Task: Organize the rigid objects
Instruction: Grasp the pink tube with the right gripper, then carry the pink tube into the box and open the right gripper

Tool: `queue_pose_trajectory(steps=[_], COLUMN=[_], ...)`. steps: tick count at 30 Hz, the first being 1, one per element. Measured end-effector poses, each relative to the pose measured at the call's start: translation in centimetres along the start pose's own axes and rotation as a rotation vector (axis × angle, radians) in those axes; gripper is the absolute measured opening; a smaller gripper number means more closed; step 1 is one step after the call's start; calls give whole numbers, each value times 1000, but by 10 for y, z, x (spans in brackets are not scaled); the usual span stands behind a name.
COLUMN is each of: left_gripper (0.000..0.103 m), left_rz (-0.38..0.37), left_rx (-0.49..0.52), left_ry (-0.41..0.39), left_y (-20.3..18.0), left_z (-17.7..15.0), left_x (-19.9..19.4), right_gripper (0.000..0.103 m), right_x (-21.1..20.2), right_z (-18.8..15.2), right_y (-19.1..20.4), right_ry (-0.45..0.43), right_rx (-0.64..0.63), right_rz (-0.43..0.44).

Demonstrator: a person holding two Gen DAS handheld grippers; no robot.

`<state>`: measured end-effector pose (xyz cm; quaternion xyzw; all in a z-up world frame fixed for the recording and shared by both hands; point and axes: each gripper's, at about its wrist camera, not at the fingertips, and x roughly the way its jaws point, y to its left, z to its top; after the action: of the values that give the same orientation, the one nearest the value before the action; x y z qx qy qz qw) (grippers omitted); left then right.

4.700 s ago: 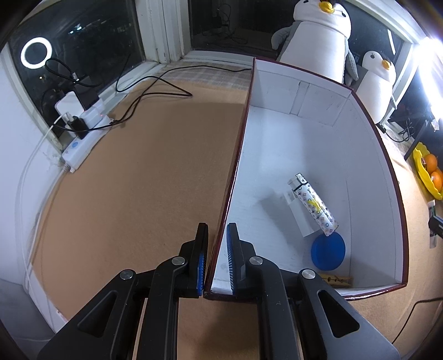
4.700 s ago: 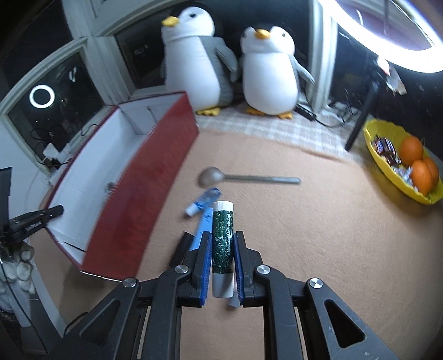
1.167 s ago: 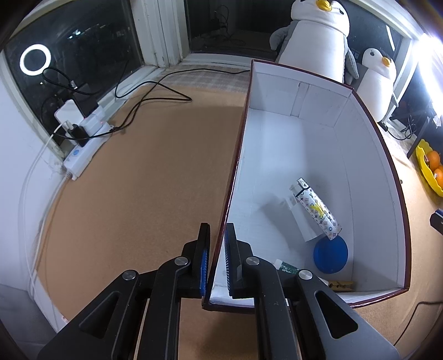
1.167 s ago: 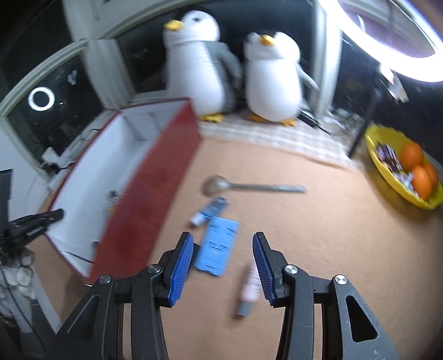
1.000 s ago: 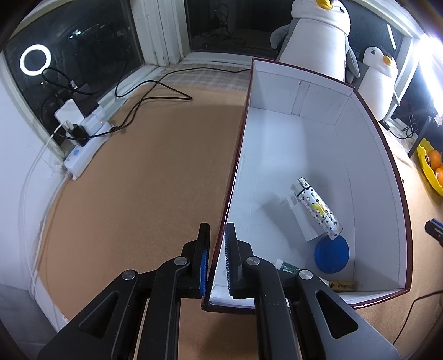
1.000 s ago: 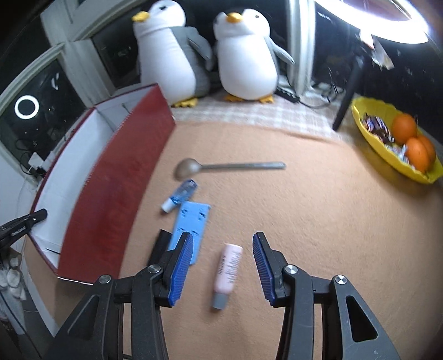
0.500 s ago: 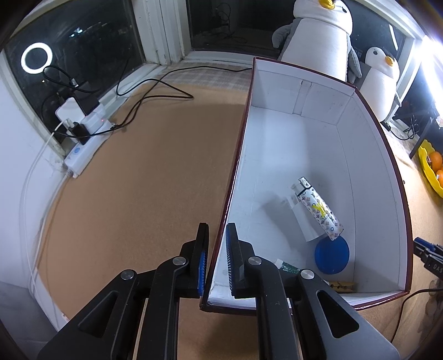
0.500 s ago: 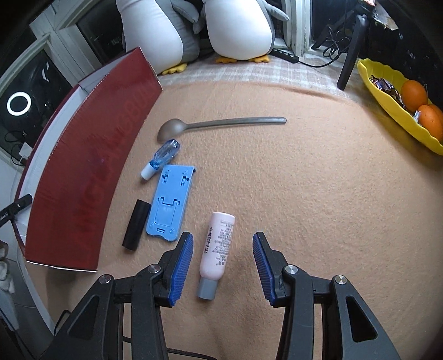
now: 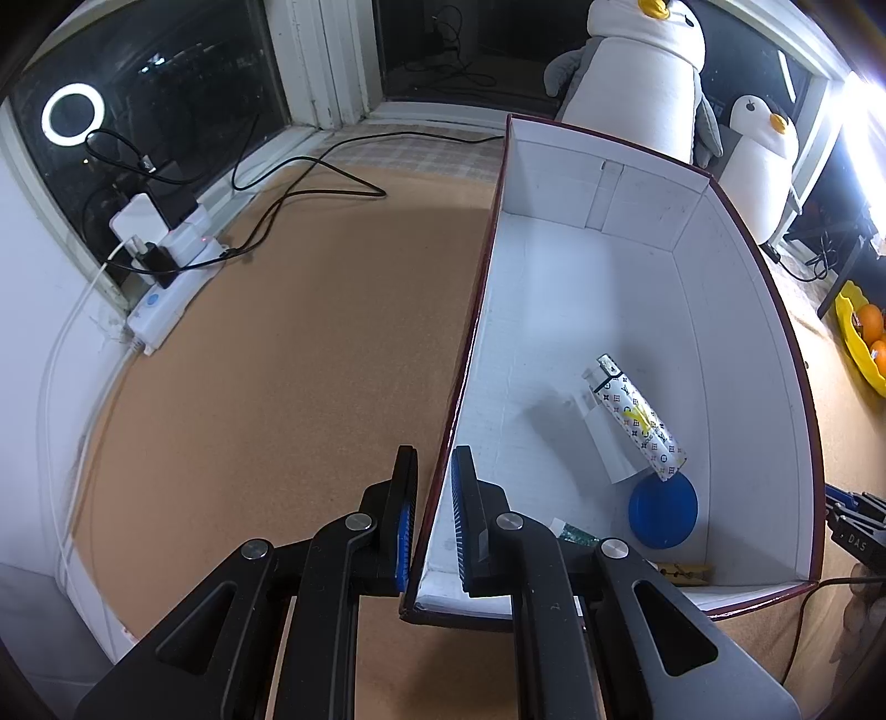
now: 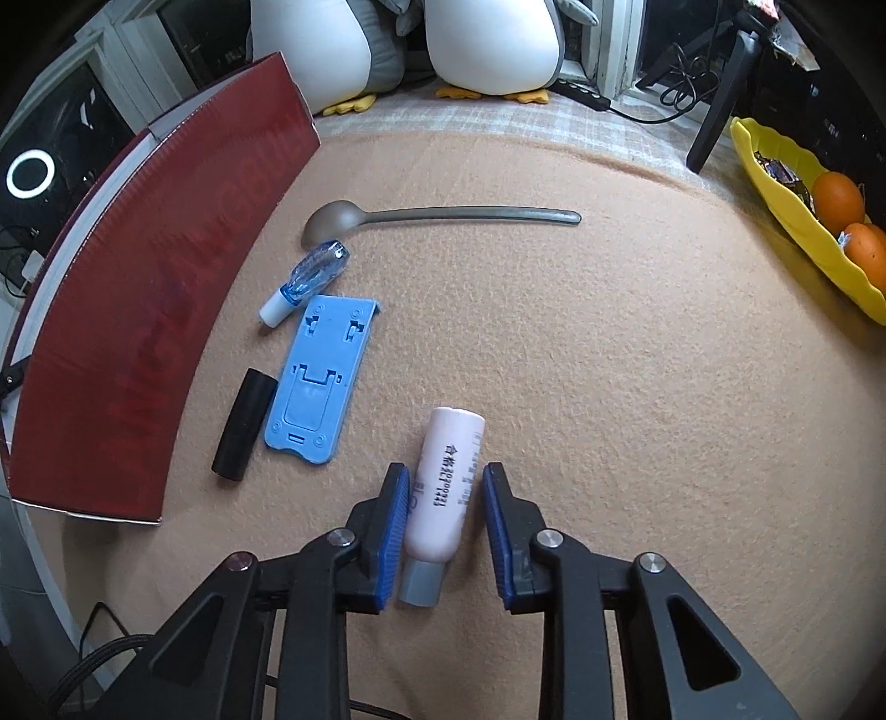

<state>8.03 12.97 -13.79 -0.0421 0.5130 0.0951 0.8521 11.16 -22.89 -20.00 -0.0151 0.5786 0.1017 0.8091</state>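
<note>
The left gripper (image 9: 434, 471) is shut on the left wall of a red box with a white inside (image 9: 482, 310). In the box lie a patterned tube (image 9: 637, 421), a blue disc (image 9: 663, 509), a green tube (image 9: 576, 534) and a wooden clothespin (image 9: 684, 570). In the right wrist view a pink tube (image 10: 451, 443) with a grey cap lies on the tan mat between the jaws of the right gripper (image 10: 444, 487). These jaws are closing; the left pad is at the tube, and a gap shows at the right pad.
Left of the pink tube lie a blue phone stand (image 10: 321, 382), a black cylinder (image 10: 243, 423), a small blue bottle (image 10: 313, 274) and a grey spoon (image 10: 443, 216), beside the box's red outer wall (image 10: 155, 277). A yellow bowl of oranges (image 10: 775, 183) sits far right. Plush penguins (image 10: 493, 39) stand behind.
The right gripper has sunk over the pink tube and its jaws have narrowed around it. The left gripper has kept its grip on the box wall.
</note>
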Motion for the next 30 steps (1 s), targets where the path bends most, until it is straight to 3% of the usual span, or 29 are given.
queue_pose_trajectory(steps=[15,30], left_gripper=[9,9], left_rz=[-6,-29], left_rx=[-4,-8], left_ry=[-4,-23], left_y=[-1,1], left_z=[-1,-3], left_x=[-2,-8], right_gripper=[18,18], right_x=[-1,-38], right_z=[-2,0], right_y=[0,12], right_ry=[-3,-81], right_rx=[4,3], right_rz=[-5,9])
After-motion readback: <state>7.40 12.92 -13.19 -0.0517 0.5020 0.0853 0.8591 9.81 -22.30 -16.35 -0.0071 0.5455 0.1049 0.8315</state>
